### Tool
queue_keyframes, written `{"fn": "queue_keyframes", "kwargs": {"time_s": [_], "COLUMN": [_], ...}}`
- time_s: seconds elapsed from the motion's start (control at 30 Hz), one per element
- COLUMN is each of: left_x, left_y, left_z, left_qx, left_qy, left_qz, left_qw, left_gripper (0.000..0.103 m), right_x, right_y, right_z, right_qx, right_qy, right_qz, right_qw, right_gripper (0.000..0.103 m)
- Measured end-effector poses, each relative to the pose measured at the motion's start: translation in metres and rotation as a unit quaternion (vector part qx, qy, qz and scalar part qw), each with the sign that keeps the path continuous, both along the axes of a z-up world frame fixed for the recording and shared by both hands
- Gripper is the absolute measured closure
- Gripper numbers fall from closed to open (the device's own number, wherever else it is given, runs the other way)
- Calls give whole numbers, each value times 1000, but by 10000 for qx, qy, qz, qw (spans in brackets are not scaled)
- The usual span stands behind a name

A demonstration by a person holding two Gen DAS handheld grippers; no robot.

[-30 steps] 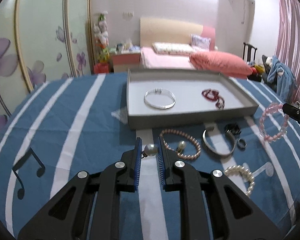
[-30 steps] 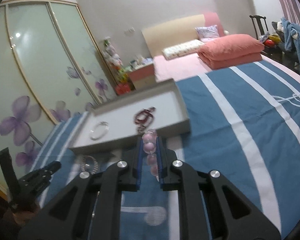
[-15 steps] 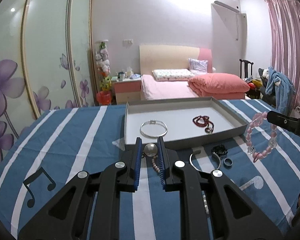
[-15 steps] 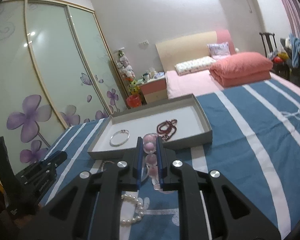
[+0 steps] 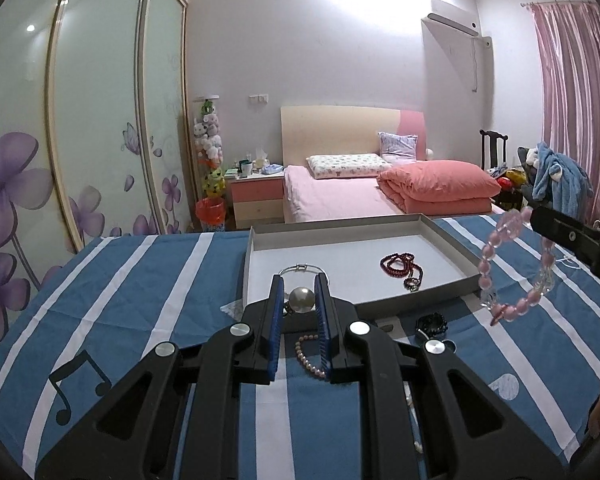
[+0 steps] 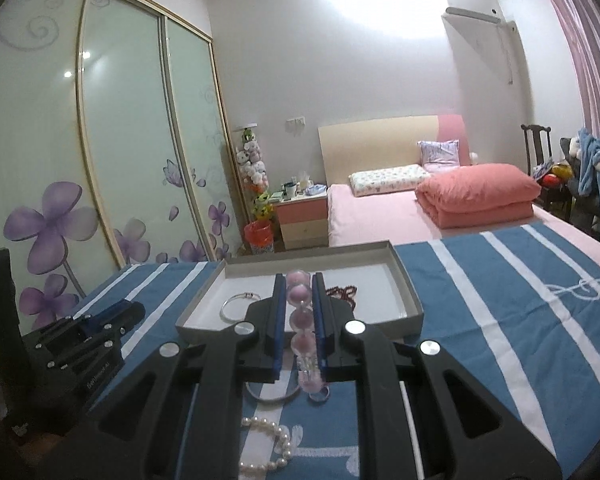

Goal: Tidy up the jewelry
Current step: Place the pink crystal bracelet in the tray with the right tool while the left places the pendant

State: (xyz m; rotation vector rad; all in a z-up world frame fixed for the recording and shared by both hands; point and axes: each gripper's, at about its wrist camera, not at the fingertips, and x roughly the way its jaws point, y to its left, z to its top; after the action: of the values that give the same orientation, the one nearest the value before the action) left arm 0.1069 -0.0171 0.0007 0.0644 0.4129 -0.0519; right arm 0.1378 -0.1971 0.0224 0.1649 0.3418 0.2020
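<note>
My left gripper (image 5: pixel 299 280) is shut on the large pearl (image 5: pixel 300 299) of a pink pearl necklace, whose strand (image 5: pixel 310 360) hangs below the jaws, just in front of the grey tray (image 5: pixel 452 240). A silver bangle (image 5: pixel 300 268) and dark red beads (image 5: pixel 402 266) lie in the tray. My right gripper (image 6: pixel 299 280) is shut on a pink bead bracelet (image 6: pixel 299 294), held above the cloth before the tray's (image 6: pixel 404 280) near wall. From the left wrist, that bracelet (image 5: pixel 484 264) dangles from the right gripper (image 5: pixel 538 216) beside the tray's right corner.
A white pearl bracelet (image 6: pixel 268 448), a silver cuff (image 6: pixel 268 396) and a ring (image 6: pixel 320 394) lie on the blue striped cloth (image 5: pixel 140 280). A black beaded piece (image 5: pixel 432 322) sits near the tray. A pink bed stands behind, a wardrobe at the left.
Both grippers rose and tipped up. The pearl necklace came up off the cloth in the left gripper. The pink bracelet moved closer to the tray in the right gripper.
</note>
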Motion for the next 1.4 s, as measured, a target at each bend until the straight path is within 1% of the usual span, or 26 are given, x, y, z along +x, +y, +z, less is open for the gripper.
{"fn": "queue_keyframes", "kwargs": {"time_s": [0.3, 0.47, 0.6, 0.73, 0.9, 1.03, 1.2, 1.3, 1.37, 1.4], "left_x": [28, 51, 72, 92, 112, 128, 141, 145, 148, 149], "left_y": [-8, -10, -13, -15, -21, -23, -27, -29, -28, -26], "left_z": [10, 11, 7, -2, -15, -25, -36, -40, -41, -42], "left_qx": [18, 8, 6, -19, 14, -23, 7, 9, -2, -20], "left_qy": [-141, -136, -28, 177, 425, 654, 885, 998, 1033, 1061], "left_qz": [113, 154, 102, 42, -39, -80, -121, -165, -174, -187], "left_qw": [9998, 9998, 9999, 9998, 9991, 9978, 9960, 9949, 9945, 9942], "left_gripper": [87, 87, 87, 87, 87, 87, 86, 86, 85, 82], "right_x": [26, 51, 76, 106, 143, 165, 184, 191, 188, 188], "right_y": [3, 2, 3, 0, 2, 1, -2, -7, -12, -12], "right_z": [13, 14, 12, 3, -16, -32, -52, -58, -58, -57], "right_qx": [-49, -16, 3, 85, 249, 368, 430, 442, 479, 476], "right_qy": [-269, -235, -132, 108, 544, 876, 1249, 1403, 1401, 1375], "right_qz": [-205, -259, -228, -181, -47, 36, -15, -111, -186, -211], "right_qw": [9994, 9994, 9997, 9997, 9982, 9955, 9912, 9891, 9888, 9891], "right_gripper": [90, 90, 90, 90, 90, 90, 89, 86, 71, 69]}}
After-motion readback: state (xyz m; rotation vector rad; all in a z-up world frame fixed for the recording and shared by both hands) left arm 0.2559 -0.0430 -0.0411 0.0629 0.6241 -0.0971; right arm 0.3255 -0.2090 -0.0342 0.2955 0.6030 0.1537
